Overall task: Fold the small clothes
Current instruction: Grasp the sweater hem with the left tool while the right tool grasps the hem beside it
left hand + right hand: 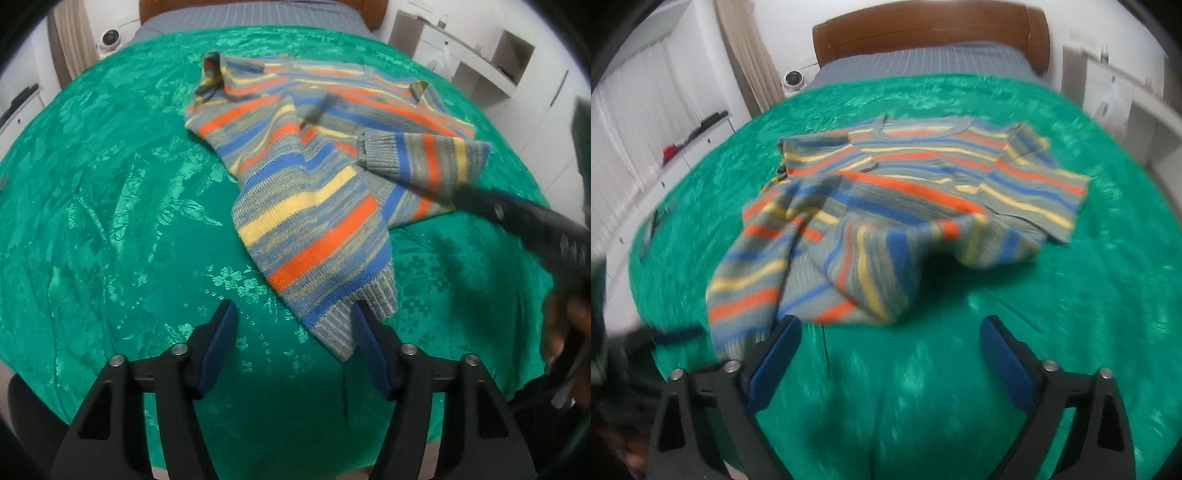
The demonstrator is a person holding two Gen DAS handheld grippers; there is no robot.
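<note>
Beside the rumpled striped sweater (314,177) on the green bedspread (110,221), we are bringing our left gripper (293,325) and right gripper (890,332), both open-jawed and empty, toward its near hem for flattening.

right wrist view blurred, sweater (886,206) smeared
</note>
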